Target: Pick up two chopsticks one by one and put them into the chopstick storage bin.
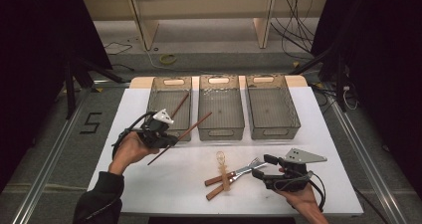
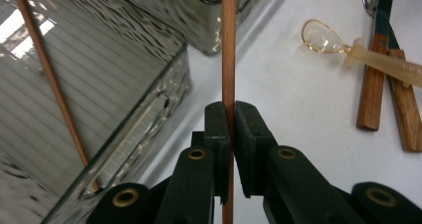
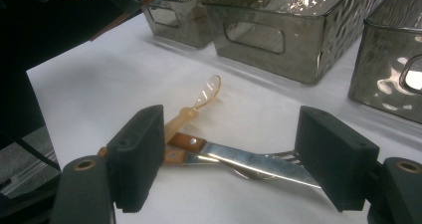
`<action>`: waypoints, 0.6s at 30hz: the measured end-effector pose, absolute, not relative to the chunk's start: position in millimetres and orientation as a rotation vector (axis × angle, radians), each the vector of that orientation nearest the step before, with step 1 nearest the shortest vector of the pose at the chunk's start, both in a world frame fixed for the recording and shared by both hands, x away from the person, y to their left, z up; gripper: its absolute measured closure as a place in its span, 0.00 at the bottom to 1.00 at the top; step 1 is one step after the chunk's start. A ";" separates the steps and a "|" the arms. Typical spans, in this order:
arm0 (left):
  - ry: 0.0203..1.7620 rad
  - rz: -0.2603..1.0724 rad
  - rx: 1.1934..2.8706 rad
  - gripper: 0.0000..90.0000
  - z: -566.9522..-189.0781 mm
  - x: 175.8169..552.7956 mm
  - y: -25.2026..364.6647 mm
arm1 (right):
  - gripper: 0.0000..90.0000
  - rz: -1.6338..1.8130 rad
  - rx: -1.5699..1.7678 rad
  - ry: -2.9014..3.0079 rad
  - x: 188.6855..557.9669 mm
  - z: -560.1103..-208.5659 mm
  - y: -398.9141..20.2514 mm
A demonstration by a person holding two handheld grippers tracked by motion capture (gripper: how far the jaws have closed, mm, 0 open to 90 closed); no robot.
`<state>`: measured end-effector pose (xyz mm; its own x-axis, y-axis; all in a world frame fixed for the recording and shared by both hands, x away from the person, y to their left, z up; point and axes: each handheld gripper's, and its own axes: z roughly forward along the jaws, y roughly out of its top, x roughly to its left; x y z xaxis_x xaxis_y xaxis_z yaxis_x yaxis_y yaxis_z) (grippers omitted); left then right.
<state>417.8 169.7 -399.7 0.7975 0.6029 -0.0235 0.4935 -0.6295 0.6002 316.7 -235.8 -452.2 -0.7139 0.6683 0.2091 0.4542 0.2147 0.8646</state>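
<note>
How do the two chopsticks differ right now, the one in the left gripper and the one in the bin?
The held chopstick is clamped between the shut jaws of the left gripper, off the table; the other chopstick lies loose inside the left bin. The held chopstick reaches toward the middle bin and stays outside the bins; the other chopstick leans against the left bin's wall. Both are thin, reddish-brown sticks.

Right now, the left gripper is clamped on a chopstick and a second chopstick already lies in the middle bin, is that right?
Not quite: the second chopstick lies in the left bin, not the middle one, as the high view shows. The rest holds: the left gripper is clamped on a chopstick, seen in the left gripper view.
</note>
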 end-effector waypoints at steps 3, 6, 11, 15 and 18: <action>0.821 0.251 2.359 0.94 -395.5 421.5 172.3 | 0.32 1.505 1.072 2.276 316.7 -452.2 -235.9; 0.828 0.265 2.338 0.94 -390.7 425.5 175.1 | 0.32 1.505 1.073 2.276 316.8 -452.4 -235.9; 0.862 0.275 2.318 0.94 -382.1 435.2 179.6 | 0.32 1.506 1.074 2.277 317.0 -452.7 -235.7; 0.894 0.295 2.294 0.94 -376.2 445.8 183.4 | 0.32 1.506 1.076 2.278 317.3 -452.9 -236.0; 0.919 0.309 2.274 0.94 -371.7 452.7 185.5 | 0.32 1.508 1.077 2.278 317.4 -452.9 -236.1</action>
